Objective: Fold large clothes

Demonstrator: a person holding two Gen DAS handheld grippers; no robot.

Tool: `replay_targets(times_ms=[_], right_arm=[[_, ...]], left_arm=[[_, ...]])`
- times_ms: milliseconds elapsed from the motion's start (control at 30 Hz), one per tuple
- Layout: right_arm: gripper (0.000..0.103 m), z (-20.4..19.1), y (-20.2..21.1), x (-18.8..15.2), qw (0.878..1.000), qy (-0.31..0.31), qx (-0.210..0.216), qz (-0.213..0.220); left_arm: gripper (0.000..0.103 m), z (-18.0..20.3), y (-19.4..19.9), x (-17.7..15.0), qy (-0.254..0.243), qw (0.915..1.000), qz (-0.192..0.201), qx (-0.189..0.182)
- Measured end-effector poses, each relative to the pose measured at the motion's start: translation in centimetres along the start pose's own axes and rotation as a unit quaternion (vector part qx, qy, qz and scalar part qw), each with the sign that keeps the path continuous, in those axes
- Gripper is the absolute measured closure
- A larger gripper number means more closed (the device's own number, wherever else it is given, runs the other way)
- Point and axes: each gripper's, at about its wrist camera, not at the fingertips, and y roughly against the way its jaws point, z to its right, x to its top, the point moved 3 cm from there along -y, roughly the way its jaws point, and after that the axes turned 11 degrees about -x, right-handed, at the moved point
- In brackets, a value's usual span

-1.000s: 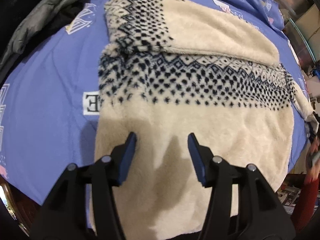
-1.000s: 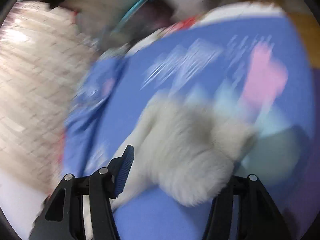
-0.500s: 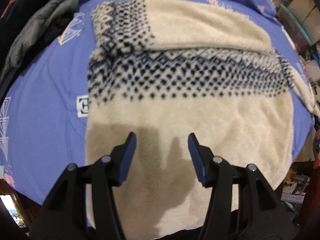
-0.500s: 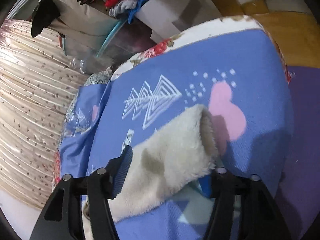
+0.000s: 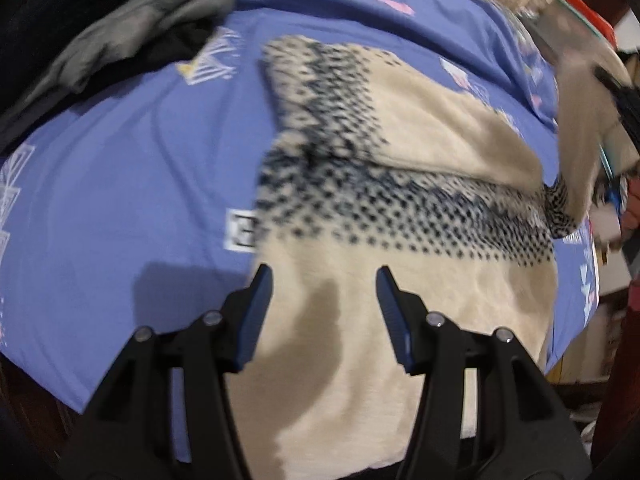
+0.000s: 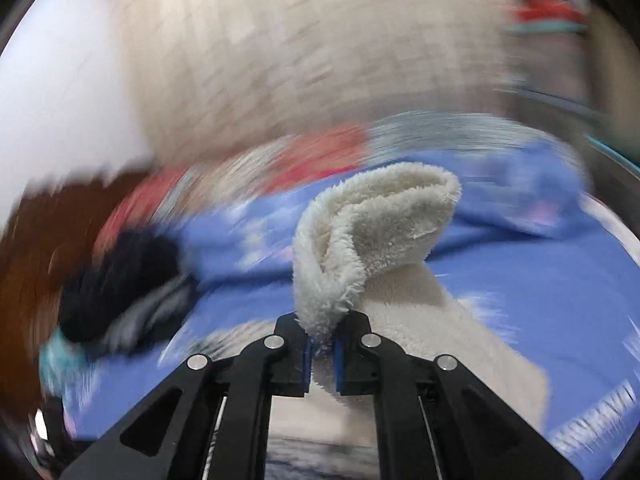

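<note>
Fleece sleeve cuff pinched and lifted on the right

The fuzzy cream cuff (image 6: pixel 372 236) is clamped between the closed jaws of the right gripper (image 6: pixel 322 354), its pile curling into a soft loop above the blue bedsheet (image 6: pixel 540 288). The left gripper (image 5: pixel 324 312) is held spread wide and empty over the plush sweater (image 5: pixel 400 240), laid flat on the sheet, navy diamond pattern banded across it; grey clothing (image 5: pixel 132 36) is heaped at the far left
</note>
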Motion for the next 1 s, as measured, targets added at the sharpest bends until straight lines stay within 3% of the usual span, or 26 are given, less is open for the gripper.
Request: replay_targets(times_ms=[67, 133, 200, 300, 400, 533, 667, 733, 833, 933, 1000], right_arm=[[0.07, -6.8, -4.7, -2.4, 0.997, 0.061, 0.029, -0.044], [0.07, -11.1, -8.2, -5.5, 0.99, 0.102, 0.047, -0.085], [0.068, -14.4, -11.9, -10.0, 0.978, 0.132, 0.058, -0.154], [0.055, -15.2, -13.6, -14.3, 0.959, 0.151, 0.076, -0.226], [0.043, -12.5, -11.0, -14.4, 0.964, 0.166, 0.066, -0.196], [0.029, -5.4, -5.5, -12.6, 0.979, 0.102, 0.08, -0.157], [0.023, 5.5, -2.8, -10.8, 0.993, 0.02, -0.01, -0.116], [0.023, 10.0, -3.8, -11.0, 0.988, -0.035, -0.047, -0.142], [0.023, 15.6, -6.1, -12.3, 0.973, -0.126, -0.065, -0.183], [0.023, 18.7, -8.6, -14.2, 0.955, -0.162, -0.112, -0.22], [0.023, 18.4, -9.4, -14.5, 0.957, -0.156, -0.118, -0.216]], left_arm=[[0.052, -1.5, 0.3, -0.1, 0.019, 0.9998, 0.003, 0.0], [0.052, -2.7, 0.3, -0.4, 0.035, 0.9994, 0.003, 0.002], [0.052, -3.5, 0.5, -0.6, 0.041, 0.9992, 0.002, 0.005], [0.052, -4.2, 0.7, -0.6, 0.043, 0.999, 0.002, 0.009], [0.052, -4.4, 0.4, 0.3, 0.041, 0.9991, 0.0, 0.012], [0.052, -3.8, -0.8, 3.1, 0.032, 0.9995, 0.003, 0.006], [0.052, -1.8, -2.8, 6.6, 0.004, 0.9999, 0.011, 0.002], [0.052, -0.2, -4.3, 8.4, -0.016, 0.9997, 0.015, 0.006], [0.052, 1.1, -6.8, 10.5, -0.033, 0.999, 0.012, 0.028], [0.051, -0.8, -10.1, 12.1, -0.038, 0.988, 0.01, 0.149], [0.048, -2.3, -11.6, 12.0, -0.018, 0.9905, -0.016, 0.135]])
